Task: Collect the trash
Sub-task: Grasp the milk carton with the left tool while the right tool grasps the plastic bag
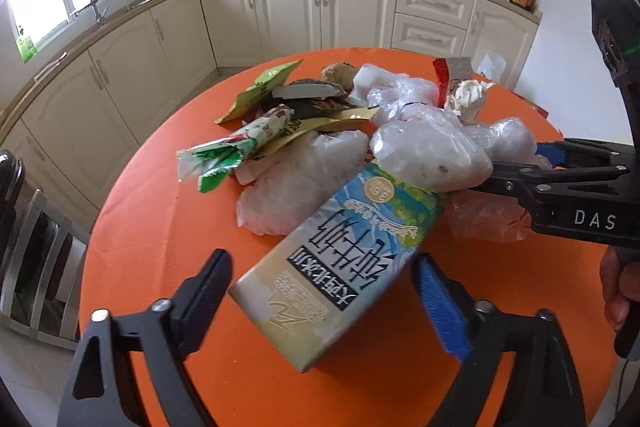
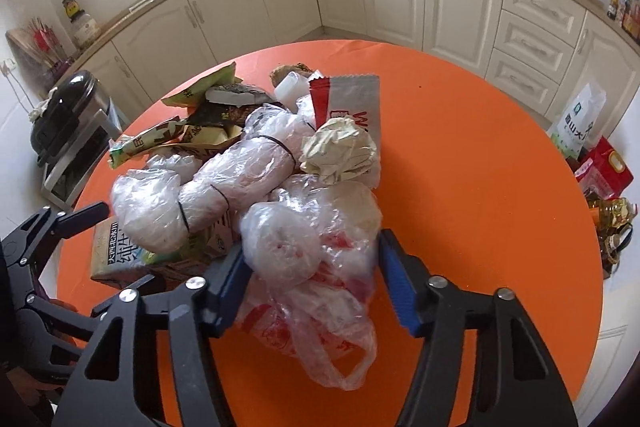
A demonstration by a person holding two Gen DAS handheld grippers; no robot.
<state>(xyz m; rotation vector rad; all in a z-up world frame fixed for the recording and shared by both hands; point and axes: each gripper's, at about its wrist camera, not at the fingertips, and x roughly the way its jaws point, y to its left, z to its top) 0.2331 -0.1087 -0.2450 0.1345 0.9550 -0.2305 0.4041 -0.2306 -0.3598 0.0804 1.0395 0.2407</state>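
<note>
Across the middle of the round orange counter [image 1: 160,227] lies a heap of trash: snack wrappers, knotted clear bags, a crumpled paper ball and a milk carton.

Only the left wrist view shows the carton's full length. The milk carton [image 1: 340,259] lies tilted toward the near edge, its far end tucked under a knotted clear bag [image 1: 428,155]. The left gripper [image 1: 324,303] straddles the carton's near end with its jaws wide; the black finger on one side and the blue pad [image 1: 440,311] on the other stand just clear of the carton walls, so nothing is held. A green-and-white wrapper [image 1: 224,155] sticks out of the heap toward the counter's left edge. At the right edge of this view the right gripper reaches into the pile from the side, but the bags hide its tips.

From the right wrist view the carton [image 2: 120,251] is mostly buried, only one printed end showing at the pile's left. Here the right gripper [image 2: 312,279] stands half open around a thin clear bag with red print [image 2: 312,287]; its blue pads [image 2: 396,291] lie against the bag's loose film on both sides, though a firm pinch cannot be told. A crumpled paper ball [image 2: 340,151] sits behind it beside a red-and-silver wrapper [image 2: 348,95]. The left gripper appears at the left edge, beside the carton.
</note>
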